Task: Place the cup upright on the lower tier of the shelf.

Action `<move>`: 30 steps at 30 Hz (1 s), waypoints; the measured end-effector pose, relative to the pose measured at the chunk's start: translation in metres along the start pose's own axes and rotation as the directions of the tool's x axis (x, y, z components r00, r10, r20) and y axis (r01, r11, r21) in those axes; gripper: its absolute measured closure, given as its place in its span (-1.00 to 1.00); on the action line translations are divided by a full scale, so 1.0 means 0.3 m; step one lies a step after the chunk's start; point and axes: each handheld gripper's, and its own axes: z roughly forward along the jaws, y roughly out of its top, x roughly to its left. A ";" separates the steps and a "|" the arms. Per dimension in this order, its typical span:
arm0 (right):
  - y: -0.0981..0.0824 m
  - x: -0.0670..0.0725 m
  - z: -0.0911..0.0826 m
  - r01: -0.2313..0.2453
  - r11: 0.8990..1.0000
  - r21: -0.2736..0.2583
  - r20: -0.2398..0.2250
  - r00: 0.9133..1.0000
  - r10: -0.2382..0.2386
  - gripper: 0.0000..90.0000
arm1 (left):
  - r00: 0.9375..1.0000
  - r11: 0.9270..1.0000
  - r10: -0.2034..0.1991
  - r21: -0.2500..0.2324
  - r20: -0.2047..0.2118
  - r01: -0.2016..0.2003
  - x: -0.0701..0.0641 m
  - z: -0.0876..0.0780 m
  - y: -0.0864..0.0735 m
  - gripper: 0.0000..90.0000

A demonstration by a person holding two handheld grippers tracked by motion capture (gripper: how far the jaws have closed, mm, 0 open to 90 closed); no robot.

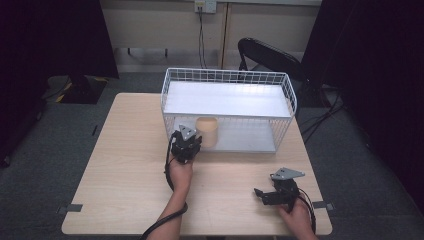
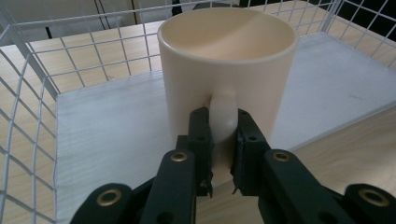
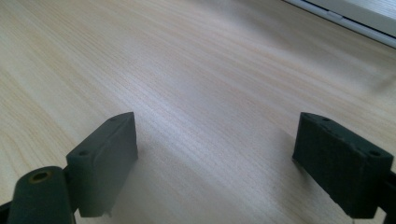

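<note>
A cream mug (image 1: 206, 131) (image 2: 224, 70) stands upright on the white lower shelf (image 2: 116, 126) of a white wire rack (image 1: 227, 75), at its open front. Its handle faces me. My left gripper (image 1: 186, 145) (image 2: 223, 119) is shut on that handle, one black jaw on each side. My right gripper (image 1: 262, 194) (image 3: 215, 154) is low over the bare wooden table (image 1: 125, 165) near the front right corner. Its jaws are wide apart with nothing between them, and they point left.
The rack has an upper white shelf (image 1: 227, 97) above the mug, and wire walls (image 2: 28, 116) close in its sides and back. A black chair (image 1: 265, 52) stands behind the table. Cables run along the floor at the right.
</note>
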 end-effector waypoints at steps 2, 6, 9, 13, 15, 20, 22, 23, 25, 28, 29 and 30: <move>0.000 0.000 0.000 0.000 1.000 0.000 0.000 1.000 0.000 -0.72 | 1.000 1.000 0.007 0.008 -0.001 -0.007 0.000 0.000 0.000 0.78; 0.000 0.000 0.000 0.000 1.000 0.000 0.000 1.000 0.000 -0.72 | 1.000 1.000 0.008 0.009 -0.005 -0.008 -0.004 0.003 -0.001 0.78; 0.000 0.000 0.000 0.000 1.000 0.000 0.000 1.000 0.000 -0.72 | 1.000 1.000 0.009 0.009 -0.008 -0.009 -0.007 0.007 -0.004 0.78; 0.000 0.000 0.000 0.000 1.000 0.000 0.000 1.000 0.000 -0.72 | 1.000 1.000 0.019 0.011 -0.013 -0.019 -0.006 0.009 -0.005 0.78; 0.000 0.000 0.000 0.000 1.000 0.000 0.000 1.000 0.000 -0.72 | 1.000 1.000 0.018 0.012 -0.017 -0.018 -0.007 0.011 -0.004 0.78; 0.000 0.000 0.000 0.000 1.000 0.000 0.000 1.000 0.000 -0.72 | 1.000 1.000 0.022 0.011 -0.022 -0.022 -0.011 0.017 -0.005 0.78; 0.000 0.000 0.000 0.000 1.000 0.000 0.000 1.000 0.000 -0.72 | 1.000 1.000 0.019 0.013 -0.022 -0.019 -0.012 0.018 -0.005 0.78; 0.000 0.000 0.000 0.000 1.000 0.000 0.000 1.000 0.000 -0.72 | 1.000 1.000 0.018 0.013 -0.023 -0.018 -0.013 0.019 -0.006 0.78; 0.000 0.000 0.000 0.000 1.000 0.000 0.000 1.000 0.000 -0.72 | 1.000 1.000 0.020 0.012 -0.023 -0.020 -0.013 0.021 -0.005 0.78; 0.000 0.000 0.000 0.000 1.000 0.000 0.000 1.000 0.000 -0.72 | 0.999 1.000 0.025 0.017 -0.026 -0.024 -0.013 0.022 -0.003 0.78; 0.000 0.000 0.000 0.000 1.000 0.000 0.000 1.000 0.000 -0.72 | 0.999 1.000 0.024 0.018 -0.028 -0.024 -0.013 0.022 -0.001 0.78; 0.000 0.000 0.000 0.000 1.000 0.000 0.000 1.000 0.000 -0.72 | 0.999 1.000 0.024 0.020 -0.027 -0.023 -0.012 0.022 0.001 0.78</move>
